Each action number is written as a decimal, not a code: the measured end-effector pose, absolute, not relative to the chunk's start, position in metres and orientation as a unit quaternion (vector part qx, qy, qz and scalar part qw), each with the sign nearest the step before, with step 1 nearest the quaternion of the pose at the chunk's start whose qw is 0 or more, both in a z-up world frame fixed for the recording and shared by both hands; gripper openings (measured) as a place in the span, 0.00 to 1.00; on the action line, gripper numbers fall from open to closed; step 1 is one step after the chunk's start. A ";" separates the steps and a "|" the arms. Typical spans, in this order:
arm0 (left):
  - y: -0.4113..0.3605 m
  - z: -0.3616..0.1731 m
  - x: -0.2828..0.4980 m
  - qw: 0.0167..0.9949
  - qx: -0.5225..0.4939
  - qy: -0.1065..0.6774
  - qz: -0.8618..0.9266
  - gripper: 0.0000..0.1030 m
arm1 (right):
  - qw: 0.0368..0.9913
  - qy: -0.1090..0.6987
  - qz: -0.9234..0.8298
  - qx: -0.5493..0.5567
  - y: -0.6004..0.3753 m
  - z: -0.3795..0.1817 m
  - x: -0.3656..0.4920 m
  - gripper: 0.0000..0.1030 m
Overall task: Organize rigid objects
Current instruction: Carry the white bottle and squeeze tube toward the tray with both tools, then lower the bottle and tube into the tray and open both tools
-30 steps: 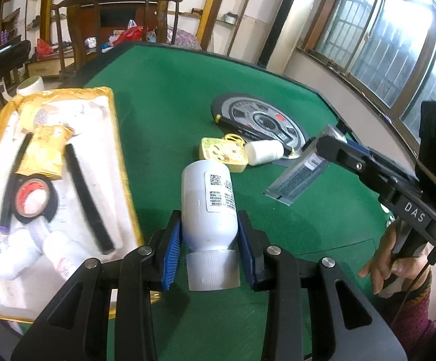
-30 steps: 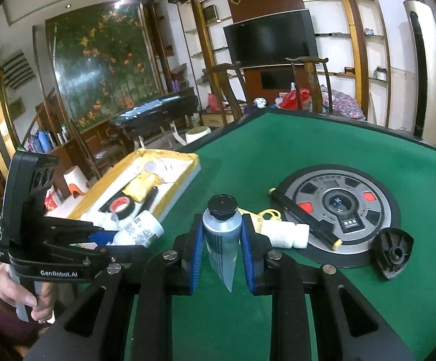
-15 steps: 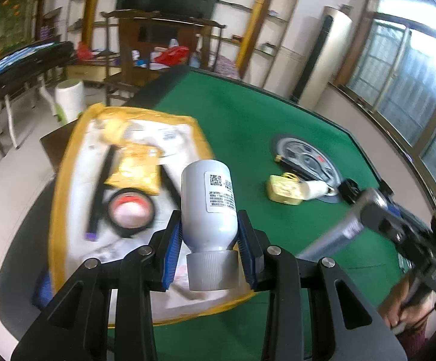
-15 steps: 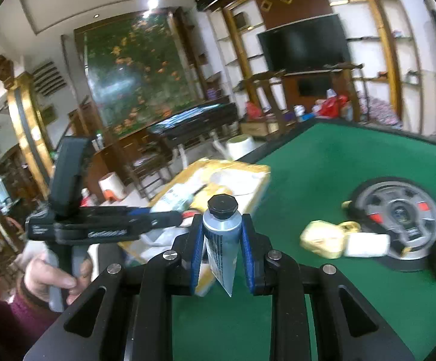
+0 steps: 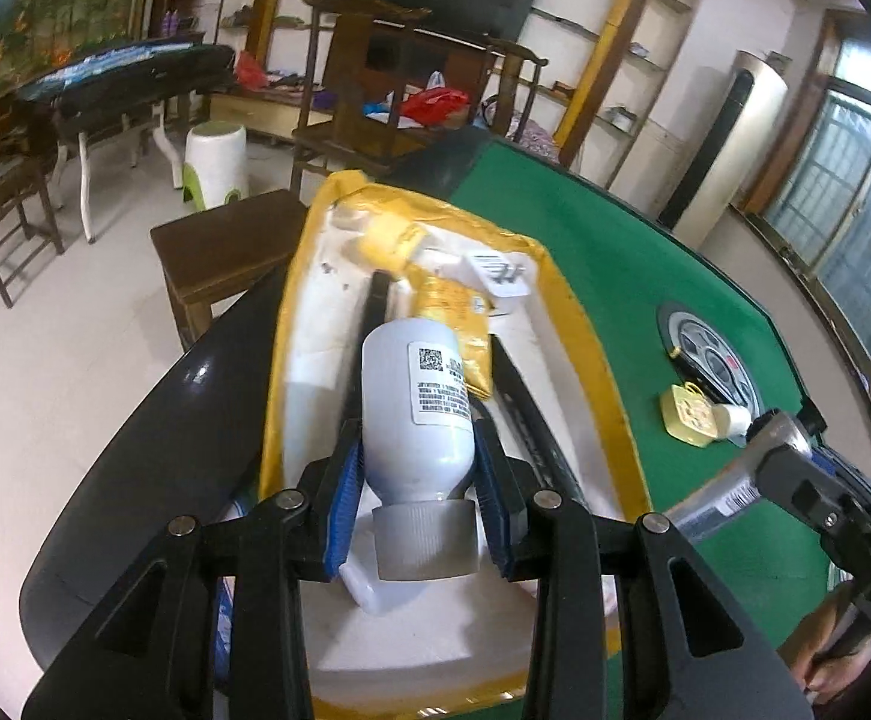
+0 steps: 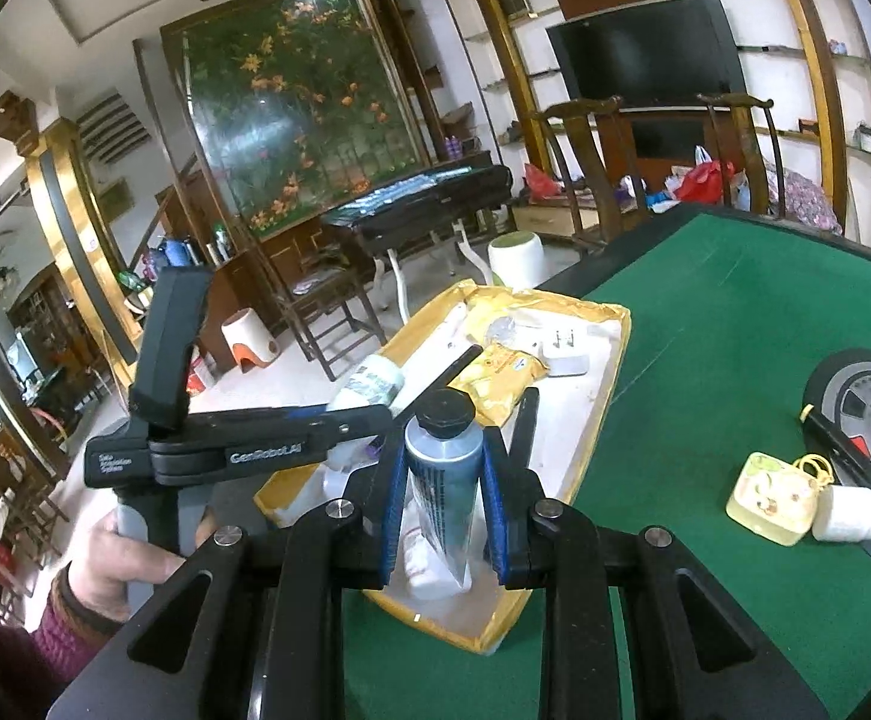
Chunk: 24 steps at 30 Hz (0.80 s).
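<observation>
Left tool (image 5: 417,516): clamped on bottle (image 5: 416,414), cap toward camera, long axis pointing forward over the tray (image 5: 609,414).
Right tool (image 6: 442,516): clamped on tube (image 6: 442,480), cap up.
Relation: tray directly below bottle; left nearer, likely releases first.
Bench (image 6: 735,312): green.
</observation>
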<state>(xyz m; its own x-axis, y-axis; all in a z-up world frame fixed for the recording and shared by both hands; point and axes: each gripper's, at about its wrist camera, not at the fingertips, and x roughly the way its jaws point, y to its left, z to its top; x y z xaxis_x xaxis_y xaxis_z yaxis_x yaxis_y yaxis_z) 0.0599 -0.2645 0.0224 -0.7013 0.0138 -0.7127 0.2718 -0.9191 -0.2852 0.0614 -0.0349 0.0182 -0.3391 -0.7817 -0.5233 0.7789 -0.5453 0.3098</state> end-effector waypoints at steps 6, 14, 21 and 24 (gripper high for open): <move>-0.273 0.008 0.052 0.074 0.397 0.187 -0.896 0.32 | 0.467 -0.011 -0.808 0.358 -0.054 0.001 0.040 0.21; -0.271 0.008 0.056 0.073 0.393 0.178 -0.899 0.32 | 0.448 -0.029 -0.807 0.384 -0.070 -0.015 0.018 0.21; -0.272 0.010 0.057 0.059 0.386 0.190 -0.901 0.48 | 0.448 -0.040 -0.809 0.378 -0.062 -0.013 0.017 0.61; -0.266 0.015 0.059 0.061 0.381 0.181 -0.905 0.61 | 0.448 -0.044 -0.814 0.367 -0.055 -0.006 0.015 0.61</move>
